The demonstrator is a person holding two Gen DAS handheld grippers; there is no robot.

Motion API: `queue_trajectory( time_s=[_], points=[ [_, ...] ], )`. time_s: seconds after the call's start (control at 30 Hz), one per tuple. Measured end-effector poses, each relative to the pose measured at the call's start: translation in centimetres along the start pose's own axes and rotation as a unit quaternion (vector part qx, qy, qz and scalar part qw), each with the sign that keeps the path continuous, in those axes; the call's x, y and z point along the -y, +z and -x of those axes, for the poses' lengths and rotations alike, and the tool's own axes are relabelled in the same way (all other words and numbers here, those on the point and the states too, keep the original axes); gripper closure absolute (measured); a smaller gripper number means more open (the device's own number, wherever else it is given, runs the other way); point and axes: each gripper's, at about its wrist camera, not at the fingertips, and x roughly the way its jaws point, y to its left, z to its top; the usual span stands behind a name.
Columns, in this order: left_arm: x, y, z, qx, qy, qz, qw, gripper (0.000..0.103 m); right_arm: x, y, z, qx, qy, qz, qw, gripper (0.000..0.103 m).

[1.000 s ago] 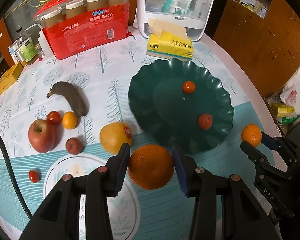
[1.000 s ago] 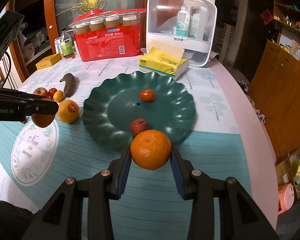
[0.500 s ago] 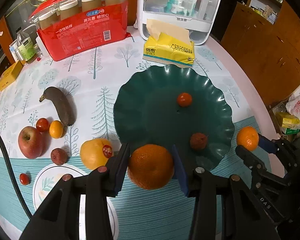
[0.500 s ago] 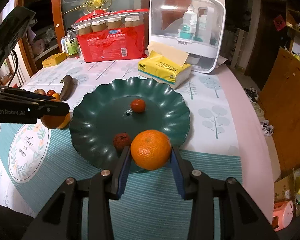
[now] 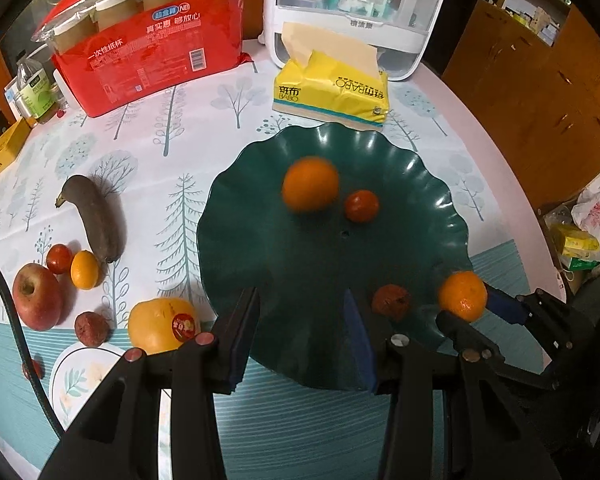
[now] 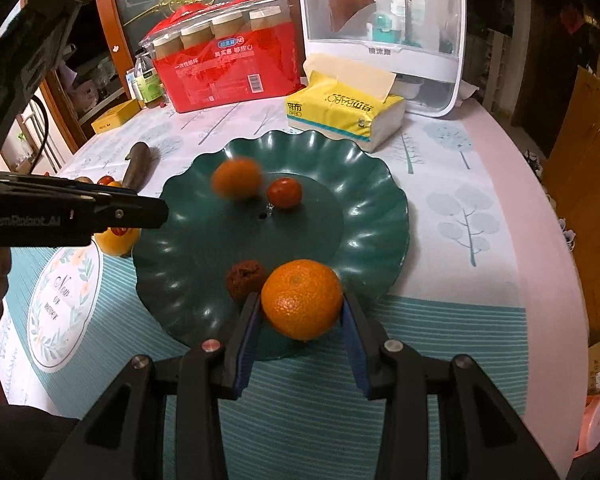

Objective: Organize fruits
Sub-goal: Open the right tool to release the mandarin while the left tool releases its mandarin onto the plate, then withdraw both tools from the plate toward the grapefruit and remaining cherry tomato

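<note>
A dark green scalloped plate (image 5: 260,220) holds a cherry tomato (image 5: 361,205), a wrinkled dark red fruit (image 5: 392,300) and a motion-blurred orange (image 5: 310,184) lying loose at its far side. My left gripper (image 5: 300,300) hangs over the plate's near rim, open, with nothing between its pads. My right gripper (image 6: 300,300) is shut on a second orange (image 6: 302,298) just above the plate's near right rim (image 6: 360,208). Left of the plate lie a dark banana (image 5: 96,220), an apple (image 5: 36,296), a yellow citrus with a sticker (image 5: 160,324) and several small fruits.
A yellow tissue pack (image 5: 332,92) sits just behind the plate. A red pack of paper cups (image 5: 152,52) and a white storage box (image 5: 360,12) stand at the back. The table's rounded edge (image 6: 540,240) runs down the right side.
The orange that sat between my left gripper's pads has left them and now lies blurred on the plate. Both grippers have moved forward and lower over the plate's near rim.
</note>
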Motion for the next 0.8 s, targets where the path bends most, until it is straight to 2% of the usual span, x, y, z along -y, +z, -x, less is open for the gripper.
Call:
queue_trajectory(
  time_s=[0.1, 0.17, 0.27, 0.47, 0.8],
  points=[
    [-0.3, 0.1, -0.3, -0.004, 0.002, 0.003, 1.0, 0.06, 0.1, 0.0, -0.2, 0.001, -0.001, -0.003, 1.0, 0.051],
    [-0.6, 0.0, -0.4, -0.007, 0.002, 0.01, 0.9999, 0.06, 0.2, 0.1, -0.2, 0.007, -0.001, -0.009, 1.0, 0.047],
    [-1.1, -0.1, -0.3, -0.008, 0.001, 0.018, 0.9998, 0.055, 0.2, 0.2, -0.1, 0.008, -0.002, -0.012, 1.0, 0.046],
    [-1.8, -1.0, 0.5, -0.006, 0.006, 0.029, 0.9995, 0.053, 0.2, 0.2, 0.4, 0.01, 0.002, -0.021, 1.0, 0.046],
    [-4.0, -4.5, 3.0, 0.004, 0.02, 0.062, 0.9979, 0.053, -0.6, -0.1, 1.8, 0.011, 0.02, -0.045, 0.999, 0.046]
  ],
)
